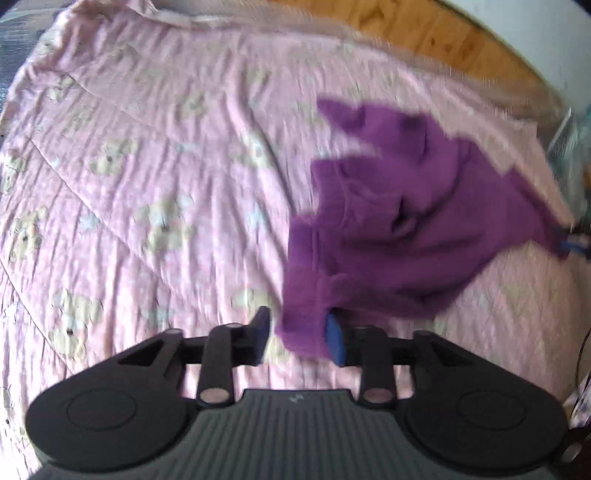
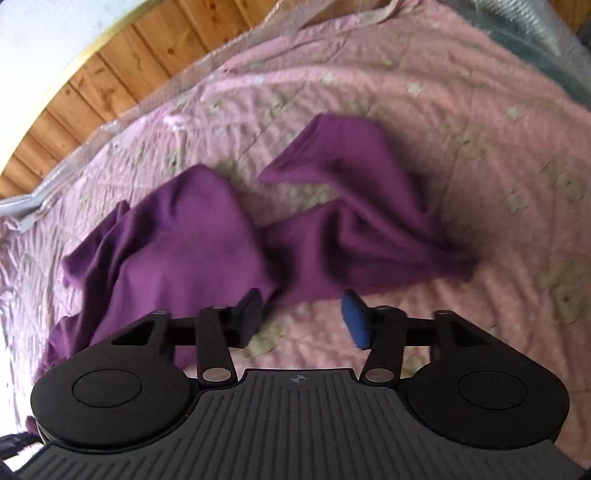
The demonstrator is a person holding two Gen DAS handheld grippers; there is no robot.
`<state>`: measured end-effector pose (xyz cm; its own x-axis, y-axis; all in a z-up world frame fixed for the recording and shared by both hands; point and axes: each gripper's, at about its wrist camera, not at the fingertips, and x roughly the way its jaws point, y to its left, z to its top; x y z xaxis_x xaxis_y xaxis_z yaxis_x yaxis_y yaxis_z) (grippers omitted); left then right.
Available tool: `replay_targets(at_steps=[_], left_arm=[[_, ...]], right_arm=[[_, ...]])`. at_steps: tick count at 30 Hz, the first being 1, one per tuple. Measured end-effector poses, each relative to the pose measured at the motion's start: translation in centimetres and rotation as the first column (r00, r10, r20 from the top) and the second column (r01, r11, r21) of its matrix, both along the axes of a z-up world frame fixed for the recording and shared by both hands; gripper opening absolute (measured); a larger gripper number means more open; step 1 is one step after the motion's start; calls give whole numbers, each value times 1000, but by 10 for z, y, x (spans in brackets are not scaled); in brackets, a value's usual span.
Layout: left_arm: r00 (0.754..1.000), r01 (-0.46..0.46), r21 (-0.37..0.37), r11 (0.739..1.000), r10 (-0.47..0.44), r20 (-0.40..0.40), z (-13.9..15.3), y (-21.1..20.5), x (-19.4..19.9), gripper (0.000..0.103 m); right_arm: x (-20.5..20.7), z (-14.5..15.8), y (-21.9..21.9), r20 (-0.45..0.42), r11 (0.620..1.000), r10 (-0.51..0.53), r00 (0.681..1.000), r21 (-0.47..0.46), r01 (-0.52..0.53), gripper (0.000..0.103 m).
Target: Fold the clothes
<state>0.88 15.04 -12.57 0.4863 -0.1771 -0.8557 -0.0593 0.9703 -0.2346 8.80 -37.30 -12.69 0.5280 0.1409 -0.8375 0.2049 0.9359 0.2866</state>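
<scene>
From the left wrist camera, the left tool is held low over the bed, pointing forward across a pink quilt printed with teddy bears. Its fingers stand apart, and a hem of the purple garment lies between them, touching the blue pad of the right-hand finger; the left-hand finger is clear of the cloth. The garment spreads crumpled ahead and to the right of the tool. A wooden board runs beyond the quilt's far edge.

From the right wrist camera, the right tool hovers above the quilt with fingers wide apart and nothing between them but quilt. The purple garment lies rumpled just ahead, one part reaching past the left-hand finger. Wooden panelling lies far ahead to the left.
</scene>
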Motion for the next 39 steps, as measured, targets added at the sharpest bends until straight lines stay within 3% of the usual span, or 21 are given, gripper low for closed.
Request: replay_targets(at_steps=[2,5,6,9,12,15,17,18,19,20,21,23,25,27,30,32,33,35,36,37,39], left_arm=[[998,-21,-15,1000,22,52,9,8,15,67],[995,-11,-26,1000,14,100,21,6,47,75],[994,-1,-13,1000,2,108,20,0,61,76],[990,68,74,995,-76,118,12,-40,99,84],[981,144,170,975,-163,104,-3,-82,123,84],[983,151,212,965,-169,68,-29,-105,146,85],[986,155,209,966,-164,27,-45,-112,155,84],[987,158,211,965,-162,2,-53,-115,158,79],[987,161,218,963,-161,-18,-58,-116,158,46],[986,161,248,955,-164,-6,-56,-117,154,12],[984,172,234,957,-179,11,-50,-115,150,7],[984,115,205,972,-140,114,-20,-101,132,5],[969,40,152,988,-75,236,20,-81,109,5],[942,-31,96,995,-3,337,57,-60,87,5],[923,-81,52,995,55,380,78,-31,57,5],[934,-50,3,999,46,355,75,-20,38,5],[941,2,-5,1000,0,338,74,-22,29,5],[948,113,15,994,-112,298,71,-36,13,5],[948,146,10,989,-143,284,70,-42,7,5],[948,171,5,985,-166,273,68,-48,0,5],[946,213,-10,977,-203,253,64,-58,-13,5]], right_arm=[[23,16,-4,47,1000,17,999,-24,-16,57],[75,27,26,114,991,130,985,-49,-125,78],[93,29,39,131,982,185,974,-61,-178,86],[139,29,93,162,924,381,910,-93,-370,86],[174,21,164,162,798,602,782,-117,-591,87],[186,3,243,103,593,805,584,-144,-792,93],[187,-22,283,14,488,868,497,-216,-846,93],[189,-34,292,-40,456,879,476,-226,-861,80],[193,-45,296,-98,435,882,461,-209,-876,28],[195,-48,293,-120,439,876,467,-204,-875,1],[194,-38,280,-87,481,857,507,-214,-850,0],[194,-12,253,-4,576,803,595,-247,-779,0],[192,40,198,151,747,653,742,-289,-599,0],[187,93,134,306,887,446,841,-276,-370,0],[175,124,51,355,966,191,915,-232,-112,0],[173,111,27,285,976,145,948,-200,-89,7],[173,99,29,235,975,170,957,-181,-128,8],[172,75,61,160,949,301,940,-144,-279,37],[170,66,86,155,917,391,907,-149,-369,70],[168,57,113,156,873,482,862,-159,-460,90],[167,39,170,158,768,638,754,-206,-607,96]])
